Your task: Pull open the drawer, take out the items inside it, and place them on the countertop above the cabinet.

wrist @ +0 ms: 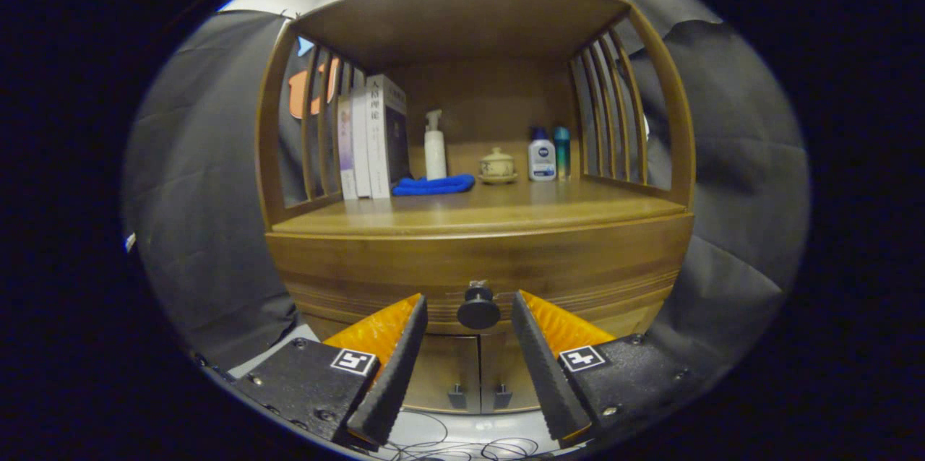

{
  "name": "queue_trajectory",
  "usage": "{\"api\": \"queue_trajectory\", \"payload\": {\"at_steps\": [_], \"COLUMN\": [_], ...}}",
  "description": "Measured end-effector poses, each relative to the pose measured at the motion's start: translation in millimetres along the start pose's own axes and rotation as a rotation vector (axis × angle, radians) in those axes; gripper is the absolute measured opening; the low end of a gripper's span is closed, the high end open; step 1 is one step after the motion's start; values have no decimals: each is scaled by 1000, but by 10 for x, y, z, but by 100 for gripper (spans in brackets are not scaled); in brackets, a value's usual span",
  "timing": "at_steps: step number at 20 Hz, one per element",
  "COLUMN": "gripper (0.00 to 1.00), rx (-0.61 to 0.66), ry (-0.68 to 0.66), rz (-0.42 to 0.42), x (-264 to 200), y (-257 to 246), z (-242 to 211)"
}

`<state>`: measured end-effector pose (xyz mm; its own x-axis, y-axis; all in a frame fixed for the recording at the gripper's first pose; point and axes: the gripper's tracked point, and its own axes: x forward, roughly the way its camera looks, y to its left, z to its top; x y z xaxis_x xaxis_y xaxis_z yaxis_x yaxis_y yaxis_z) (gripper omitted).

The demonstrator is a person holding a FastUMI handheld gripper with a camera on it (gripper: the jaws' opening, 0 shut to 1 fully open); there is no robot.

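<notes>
A wooden cabinet faces me, its drawer (376, 266) shut under the countertop (477, 212). The drawer's round dark knob (478, 309) sits at its lower middle. My gripper (470, 300) is open, its two fingertips on either side of the knob and level with it, with a gap to each side and no contact that I can see. The drawer's contents are hidden.
On the countertop, at the back, stand several books (372, 136), a white pump bottle (434, 147), a folded blue cloth (433, 185), a small lidded ceramic cup (497, 165) and two bottles (542, 155). Slatted sides and a top shelf enclose it. Two lower doors (477, 374) sit below the drawer; cables (462, 446) lie on the floor.
</notes>
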<state>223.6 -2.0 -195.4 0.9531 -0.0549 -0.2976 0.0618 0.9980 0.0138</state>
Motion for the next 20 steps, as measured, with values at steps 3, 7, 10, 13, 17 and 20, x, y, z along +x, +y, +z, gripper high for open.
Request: {"api": "queue_trajectory", "payload": {"at_steps": [3, 7, 10, 13, 17, 20], "gripper": [75, 71, 60, 53, 47, 41], "rx": [-25, -51, -48, -79, -41, -104], "ry": [33, 42, 75, 45, 53, 76], "rz": [-10, -66, -78, -104, -96, -106], "x": [284, 528, 654, 658, 657, 643], "y": [-18, -95, -96, -119, -125, -142], "z": [-68, -142, -254, -243, -259, -279]}}
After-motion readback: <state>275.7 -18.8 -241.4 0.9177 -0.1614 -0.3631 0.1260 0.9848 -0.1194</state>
